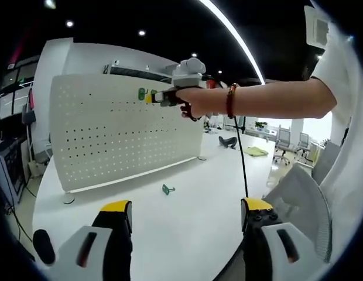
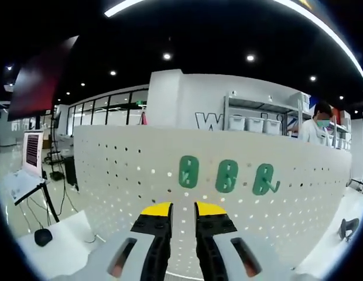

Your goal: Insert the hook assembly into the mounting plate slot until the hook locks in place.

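A white pegboard [image 1: 111, 134] stands upright on the white table [image 1: 187, 234]. Three green hooks [image 2: 226, 175] hang side by side in its upper holes, the rightmost [image 2: 264, 180] with a curled tail. One more green hook [image 1: 167, 189] lies loose on the table in front of the board. My right gripper [image 1: 150, 98], held in a person's hand, is up at the board's top edge beside the mounted hooks [image 1: 141, 93]. In its own view the right gripper [image 2: 183, 209] has its jaws nearly together with nothing between them, just below the hooks. My left gripper [image 1: 187, 205] is open and empty over the table.
A person's forearm [image 1: 269, 100] crosses from the right, a cable hanging from it. A grey chair [image 1: 304, 199] stands at the table's right edge. A black object [image 1: 228, 141] and a yellow-green item [image 1: 256, 151] lie behind the board. A black mouse [image 2: 43, 236] sits at the left.
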Available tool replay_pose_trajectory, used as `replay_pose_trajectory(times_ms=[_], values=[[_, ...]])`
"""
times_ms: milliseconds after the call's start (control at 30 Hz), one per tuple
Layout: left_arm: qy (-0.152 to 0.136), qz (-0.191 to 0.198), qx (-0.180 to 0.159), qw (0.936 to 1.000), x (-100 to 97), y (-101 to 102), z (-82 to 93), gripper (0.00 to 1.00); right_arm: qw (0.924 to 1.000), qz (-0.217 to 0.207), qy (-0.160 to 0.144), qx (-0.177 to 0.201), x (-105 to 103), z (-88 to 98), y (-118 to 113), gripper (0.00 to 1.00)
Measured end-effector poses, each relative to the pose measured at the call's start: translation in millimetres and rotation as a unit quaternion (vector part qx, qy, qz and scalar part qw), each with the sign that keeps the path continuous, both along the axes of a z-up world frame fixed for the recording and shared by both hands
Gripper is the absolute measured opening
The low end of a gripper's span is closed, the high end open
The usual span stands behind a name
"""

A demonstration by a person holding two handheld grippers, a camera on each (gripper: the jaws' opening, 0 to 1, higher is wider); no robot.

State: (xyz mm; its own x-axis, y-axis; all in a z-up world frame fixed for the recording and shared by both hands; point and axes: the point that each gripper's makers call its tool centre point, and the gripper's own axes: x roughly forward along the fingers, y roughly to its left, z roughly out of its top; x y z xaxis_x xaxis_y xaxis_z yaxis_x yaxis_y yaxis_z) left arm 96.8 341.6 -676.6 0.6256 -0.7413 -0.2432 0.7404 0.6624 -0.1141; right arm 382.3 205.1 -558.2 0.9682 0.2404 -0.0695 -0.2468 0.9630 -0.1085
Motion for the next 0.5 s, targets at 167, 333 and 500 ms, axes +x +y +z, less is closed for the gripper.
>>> replay_pose_trajectory(times_ms=[167,333,500], values=[[-0.002,-0.007,0.004,1.0,-1.5,-6,2.5,0.78,0.9999,0.013,0.004,0.005,-8,-4.1,-1,0.14],[-0.006,-0.01,-0.001,0.9999,-3.4,-12,7.7,0.79,0.9998,0.019,0.007,0.009,-16,-7.1,-4,0.15],[-0.009,-0.008,0.0,0.9999,-5.7,-14,10.0,0.78,0.9995,0.028,0.009,0.011,-24,-10.6,-6,0.18]])
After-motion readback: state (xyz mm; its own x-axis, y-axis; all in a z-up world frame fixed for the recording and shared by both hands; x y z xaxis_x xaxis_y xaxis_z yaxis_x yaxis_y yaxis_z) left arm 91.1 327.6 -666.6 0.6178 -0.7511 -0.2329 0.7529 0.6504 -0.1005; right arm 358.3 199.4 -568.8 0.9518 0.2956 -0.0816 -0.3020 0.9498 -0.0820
